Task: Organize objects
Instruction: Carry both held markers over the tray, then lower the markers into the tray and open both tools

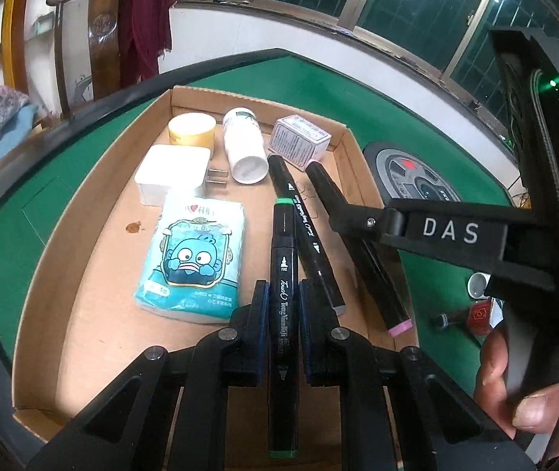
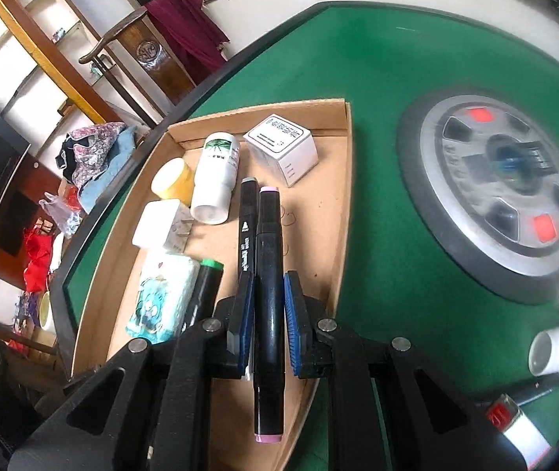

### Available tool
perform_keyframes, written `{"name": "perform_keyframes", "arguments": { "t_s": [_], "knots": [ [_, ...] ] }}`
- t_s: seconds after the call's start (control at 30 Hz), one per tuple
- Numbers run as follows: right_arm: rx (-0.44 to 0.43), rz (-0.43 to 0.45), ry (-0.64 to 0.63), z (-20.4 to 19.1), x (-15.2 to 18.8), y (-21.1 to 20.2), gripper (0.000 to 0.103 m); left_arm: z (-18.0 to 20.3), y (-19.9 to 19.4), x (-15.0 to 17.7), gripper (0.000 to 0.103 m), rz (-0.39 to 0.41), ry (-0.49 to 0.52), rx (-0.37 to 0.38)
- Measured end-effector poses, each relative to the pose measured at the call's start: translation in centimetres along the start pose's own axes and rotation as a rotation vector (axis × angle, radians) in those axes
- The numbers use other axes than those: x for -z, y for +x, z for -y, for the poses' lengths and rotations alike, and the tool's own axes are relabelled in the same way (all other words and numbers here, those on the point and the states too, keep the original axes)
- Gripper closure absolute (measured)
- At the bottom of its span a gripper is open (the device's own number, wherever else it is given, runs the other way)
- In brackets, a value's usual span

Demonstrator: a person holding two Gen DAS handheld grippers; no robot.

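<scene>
Two tongs clamped mid-barrel: left tongs point(image 1: 283, 306) on green-capped marker point(image 1: 284, 274), right tongs point(image 2: 267, 314) on pink-capped marker point(image 2: 269, 274). Light, rigid, slick plastic; grip centre, avoid caps.

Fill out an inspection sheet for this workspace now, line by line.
Surface: green felt table with a central round dial panel.
Job's things: cardboard tray holds a tissue pack, charger plug, white bottle, yellow tape roll, small box, grey-tipped marker.
Clutter: white cups, red item on the felt.
Grippers: left gripper shut on green marker; right gripper shut on pink marker.
Cables: nothing seen.
Surroundings: windows, wooden chair, shelves.
</scene>
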State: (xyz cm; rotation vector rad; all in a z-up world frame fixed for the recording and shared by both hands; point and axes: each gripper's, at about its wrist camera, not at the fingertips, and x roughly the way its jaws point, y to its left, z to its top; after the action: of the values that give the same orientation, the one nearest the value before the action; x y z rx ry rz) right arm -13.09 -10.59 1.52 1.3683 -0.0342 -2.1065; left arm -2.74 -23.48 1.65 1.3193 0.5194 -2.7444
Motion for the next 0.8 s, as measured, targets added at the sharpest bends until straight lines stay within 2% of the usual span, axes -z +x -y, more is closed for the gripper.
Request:
{"name": "perform_keyframes", "arguments": {
  "t_s": [0.1,0.3,0.6,0.8],
  "knots": [
    [0.0,-0.009,0.007,0.3,0.0,0.4,0.09,0.0,0.1,0.2,0.091,0.004,0.001,-0.02],
    [0.005,0.003,-0.004,0.4,0.1,0.5,0.09,0.3,0.1,0.8,0.091,0.048,0.035,-0.11],
    [0.012,0.009,-0.024,0.1,0.2,0.3,0.09,1.1,-1.1,0.9,0.091,0.112,0.074,-0.144],
    [0.001,0.003,-0.028,0.0,0.2,0.5,0.09,1.4,-1.0,0.6,0.091,0.122,0.082,-0.152]
  ]
}}
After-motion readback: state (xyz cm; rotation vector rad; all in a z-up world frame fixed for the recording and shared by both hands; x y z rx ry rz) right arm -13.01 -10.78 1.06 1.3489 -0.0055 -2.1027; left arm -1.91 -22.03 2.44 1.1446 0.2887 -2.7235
